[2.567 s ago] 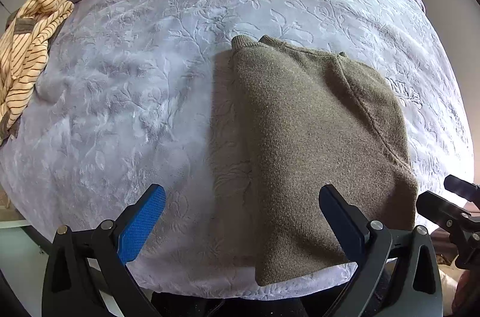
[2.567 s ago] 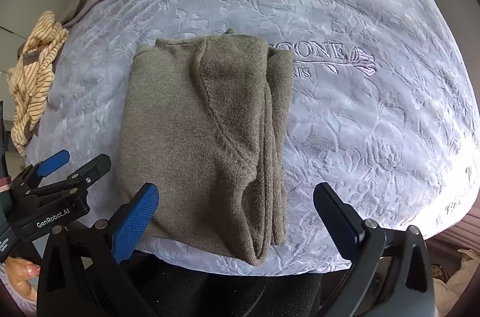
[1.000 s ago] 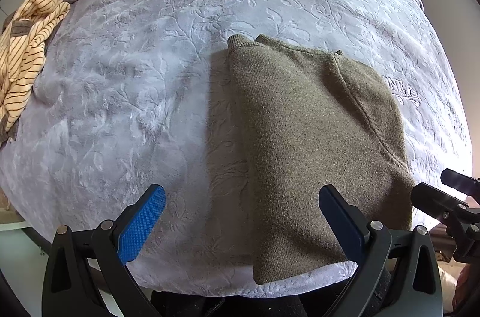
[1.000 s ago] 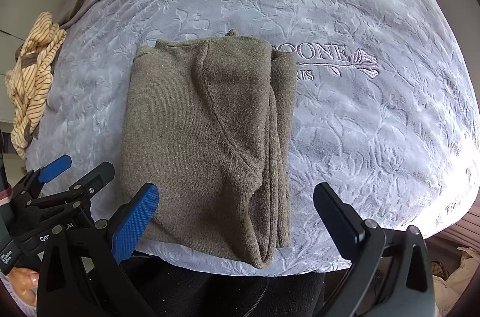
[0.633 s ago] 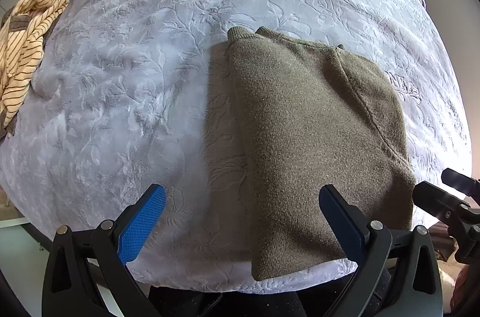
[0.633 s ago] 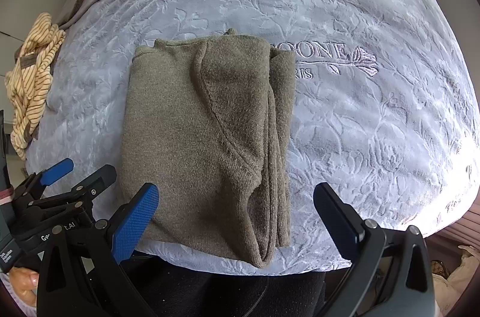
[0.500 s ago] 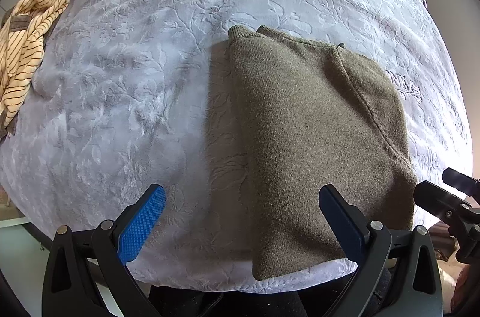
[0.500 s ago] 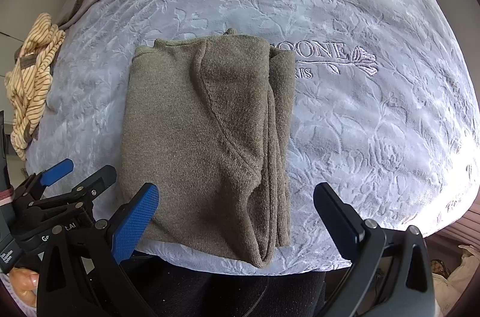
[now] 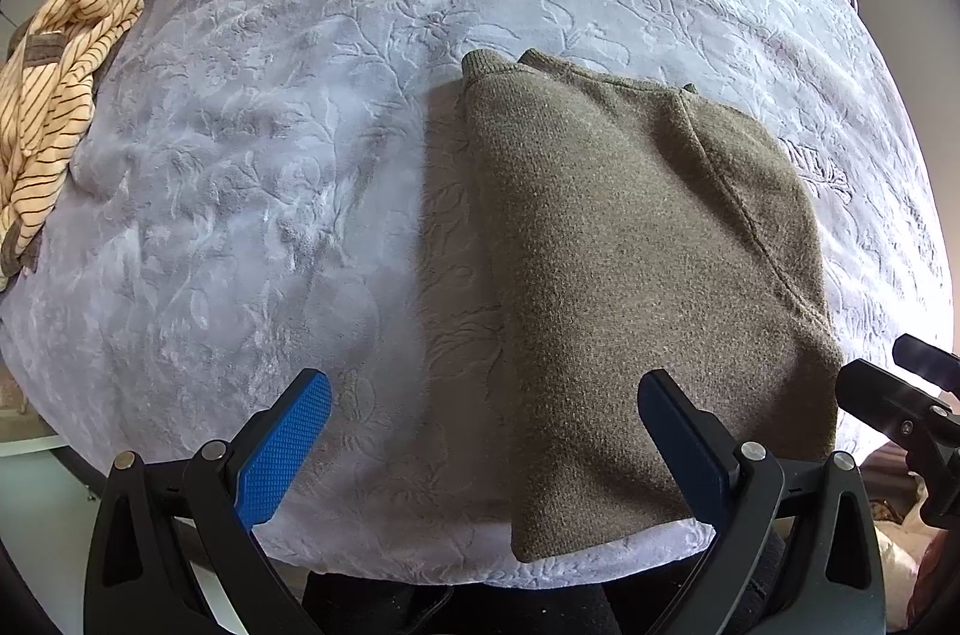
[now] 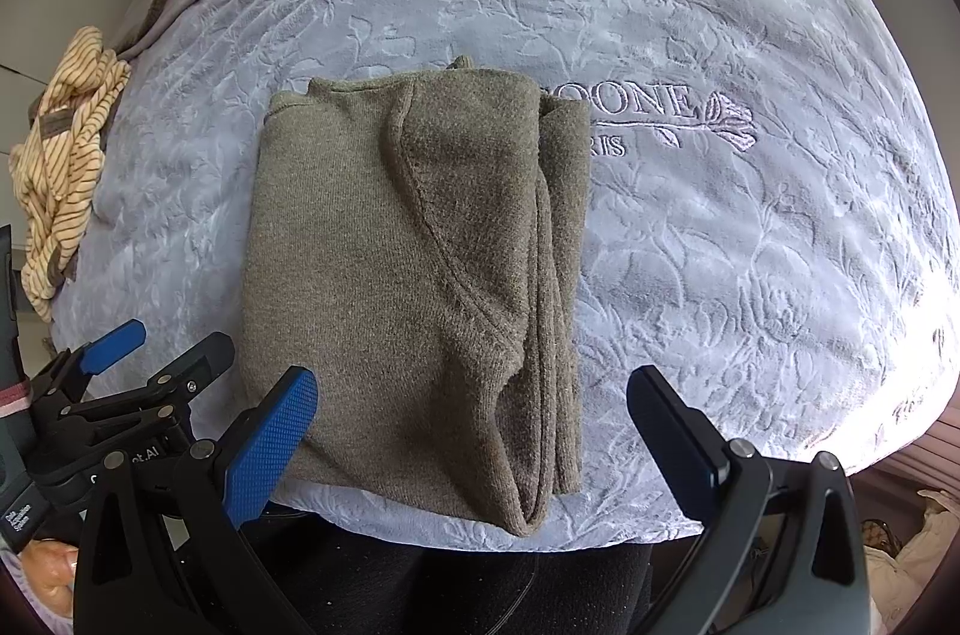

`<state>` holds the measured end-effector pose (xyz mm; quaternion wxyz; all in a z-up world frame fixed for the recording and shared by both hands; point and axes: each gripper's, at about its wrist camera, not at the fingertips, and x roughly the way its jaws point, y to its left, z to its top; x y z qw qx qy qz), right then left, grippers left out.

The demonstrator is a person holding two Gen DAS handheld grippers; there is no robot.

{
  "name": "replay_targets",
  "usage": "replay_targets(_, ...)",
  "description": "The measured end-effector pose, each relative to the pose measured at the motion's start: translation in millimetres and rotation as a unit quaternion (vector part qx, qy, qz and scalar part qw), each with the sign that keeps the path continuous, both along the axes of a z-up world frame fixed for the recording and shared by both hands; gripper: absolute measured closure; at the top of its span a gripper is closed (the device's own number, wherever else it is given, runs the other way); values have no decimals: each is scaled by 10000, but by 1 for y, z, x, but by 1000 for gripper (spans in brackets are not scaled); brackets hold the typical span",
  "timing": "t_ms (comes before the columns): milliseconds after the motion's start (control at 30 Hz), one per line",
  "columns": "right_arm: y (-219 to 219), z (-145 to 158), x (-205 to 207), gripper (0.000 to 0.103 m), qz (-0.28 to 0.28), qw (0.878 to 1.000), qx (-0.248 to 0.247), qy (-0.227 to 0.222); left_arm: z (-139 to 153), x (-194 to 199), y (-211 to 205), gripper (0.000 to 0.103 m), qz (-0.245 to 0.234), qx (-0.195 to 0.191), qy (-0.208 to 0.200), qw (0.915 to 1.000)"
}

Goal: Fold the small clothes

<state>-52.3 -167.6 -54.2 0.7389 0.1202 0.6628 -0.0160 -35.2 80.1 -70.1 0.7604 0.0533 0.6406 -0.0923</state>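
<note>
An olive sweater [image 9: 630,275] lies folded into a rectangle on the near part of a lavender embossed blanket [image 9: 270,191] that covers the bed, its near edge at the blanket's front border. The left claw [image 9: 483,437] is spread wide and grips nothing, hovering over the sweater's left side. The right claw [image 10: 471,434] is likewise spread and empty, above the sweater's near right corner, where the folded layers show. A striped garment [image 10: 63,179] lies bunched at the blanket's far left edge, well apart from the sweater.
</note>
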Motion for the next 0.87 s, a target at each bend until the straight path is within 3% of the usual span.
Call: replay_targets(867, 1, -3, -2, 0, -4, 10000, -1, 10, -1, 1, -2, 1, 5, -24, -76, 10000)
